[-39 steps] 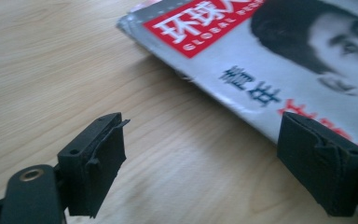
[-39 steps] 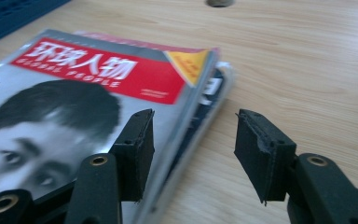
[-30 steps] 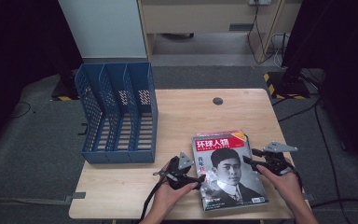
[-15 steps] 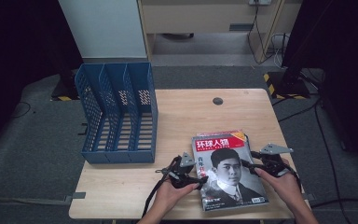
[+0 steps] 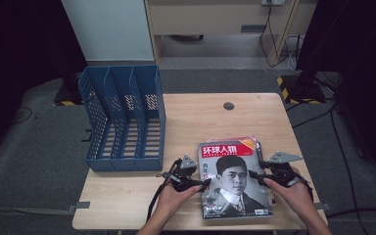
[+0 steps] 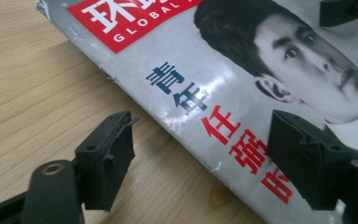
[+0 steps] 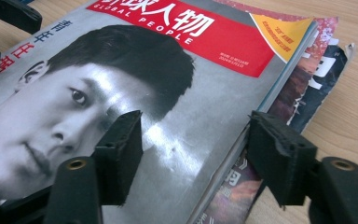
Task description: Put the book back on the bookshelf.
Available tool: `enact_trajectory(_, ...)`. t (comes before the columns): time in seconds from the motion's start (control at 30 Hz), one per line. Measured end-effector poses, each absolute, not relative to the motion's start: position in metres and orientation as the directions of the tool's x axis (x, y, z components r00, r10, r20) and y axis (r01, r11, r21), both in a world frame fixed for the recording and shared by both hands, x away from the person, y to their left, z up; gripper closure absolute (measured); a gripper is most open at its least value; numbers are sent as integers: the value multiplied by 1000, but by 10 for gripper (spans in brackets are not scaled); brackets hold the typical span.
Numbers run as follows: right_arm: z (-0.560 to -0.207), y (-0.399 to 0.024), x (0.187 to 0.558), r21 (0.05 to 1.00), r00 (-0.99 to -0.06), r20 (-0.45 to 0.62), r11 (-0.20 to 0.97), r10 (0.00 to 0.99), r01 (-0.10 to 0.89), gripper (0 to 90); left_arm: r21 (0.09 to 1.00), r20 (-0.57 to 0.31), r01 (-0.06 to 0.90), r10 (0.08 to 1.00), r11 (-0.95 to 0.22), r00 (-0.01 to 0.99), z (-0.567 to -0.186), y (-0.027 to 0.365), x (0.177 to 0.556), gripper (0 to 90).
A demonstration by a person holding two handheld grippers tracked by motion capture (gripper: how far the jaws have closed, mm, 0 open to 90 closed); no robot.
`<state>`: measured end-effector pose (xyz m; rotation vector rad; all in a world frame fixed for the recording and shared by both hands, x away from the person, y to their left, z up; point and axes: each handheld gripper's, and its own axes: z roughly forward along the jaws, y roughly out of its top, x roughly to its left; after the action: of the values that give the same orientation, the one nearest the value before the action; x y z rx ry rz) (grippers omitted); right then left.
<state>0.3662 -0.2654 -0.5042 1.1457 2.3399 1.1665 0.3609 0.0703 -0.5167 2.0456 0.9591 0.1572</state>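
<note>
Grey carpet floor surrounds 1 wooden table (image 5: 186, 117); dark curtains stand L and R, with a pale panel and a cabinet behind.

Containers: 1 blue mesh file rack (image 5: 122, 120) stands on the table's far-left part, reaching its L edge. It has 3 compartments w/ slotted bases and perforated dividers. No contents visible in any compartment; slots and bare walls show.

Magazine stack (image 5: 232, 176) lies flat at near-right of the table, well apart from the rack. Top item: 1 magazine w/ red title band, yellow corner flash and a b/w portrait cover. In the right gripper view, edges of further magazines (image 7: 307, 79) stick out beneath it on the R side; at least 2, exact count cannot be told.

Grippers: 2, one per hand.
- Left gripper (image 5: 196, 183): held in left hand (image 5: 174, 196) at the stack's L edge. Left gripper view (image 6: 205, 158): jaws spread apart, one over bare wood, the other over the cover, straddling the spine edge. Not clamped on anything.
- Right gripper (image 5: 259, 175): held in right hand (image 5: 293, 196) at the stack's R edge. Right gripper view (image 7: 196, 154): jaws spread apart, one over the cover, the other over the protruding lower magazines. Not clamped.

Small items: 1 dark round grommet (image 5: 228, 105) in the tabletop, far centre-right. Cables (image 5: 156, 196): 1 trails from the left gripper toward the near edge.
</note>
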Motion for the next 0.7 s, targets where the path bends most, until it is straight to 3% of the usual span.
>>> enact_trajectory(0.13,-506,-257,369,768,-643,64,374,763,520,243,737,-256,597,687,-317,680,-520,71,366,154)
enact_trajectory(0.57,-509,-254,374,778,-649,58,373,758,505,173,722,-276,594,640,-354,717,-520,60,376,77)
enact_trajectory(0.7,-509,-255,376,778,-651,63,371,757,507,172,696,-332,631,625,-344,707,-522,59,384,68)
